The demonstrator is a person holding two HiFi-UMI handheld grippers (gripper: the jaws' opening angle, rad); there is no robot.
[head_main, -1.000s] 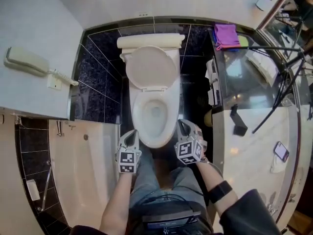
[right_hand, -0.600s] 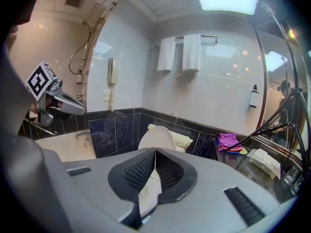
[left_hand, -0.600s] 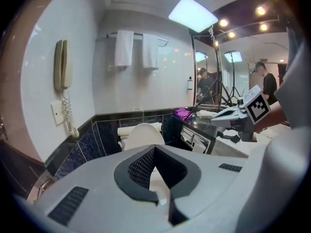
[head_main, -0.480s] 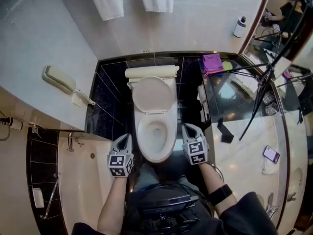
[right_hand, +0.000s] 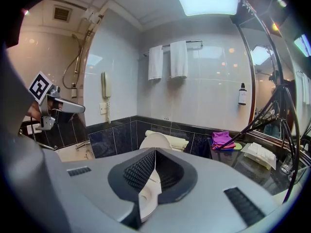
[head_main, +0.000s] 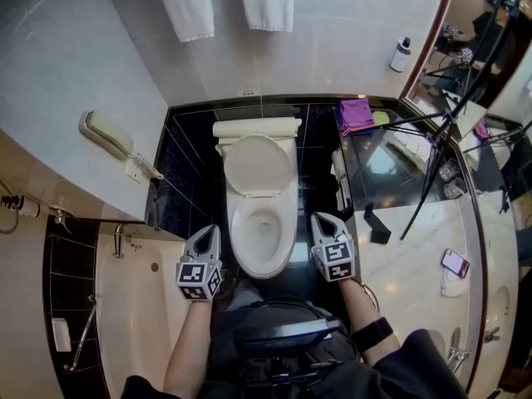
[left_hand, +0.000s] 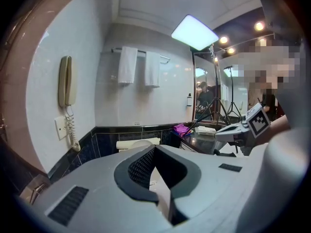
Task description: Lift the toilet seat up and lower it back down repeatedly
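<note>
The white toilet [head_main: 262, 227] stands in the middle of the head view. Its lid [head_main: 258, 165] leans up against the cistern and the bowl is open. Whether the seat ring lies on the bowl I cannot tell. My left gripper [head_main: 208, 233] hovers at the bowl's front left, shut and empty. At the front right hangs my right gripper [head_main: 321, 219], also shut with nothing in it. Neither touches the toilet. In the left gripper view the left gripper [left_hand: 155, 146] points at the cistern [left_hand: 138, 143]. The right gripper [right_hand: 155, 148] points at the raised lid [right_hand: 155, 141].
A wall phone [head_main: 104, 134] hangs at the left above the bathtub [head_main: 141, 306]. Two white towels [head_main: 224, 2] hang behind the toilet. A dark counter [head_main: 391, 181] at the right carries a purple cloth [head_main: 357, 115], a tripod [head_main: 432, 165] and a mobile phone [head_main: 455, 262].
Both grippers have risen from low beside the bowl's front, still shut. The head view has drawn back, so the towels and more of the wall now show.
</note>
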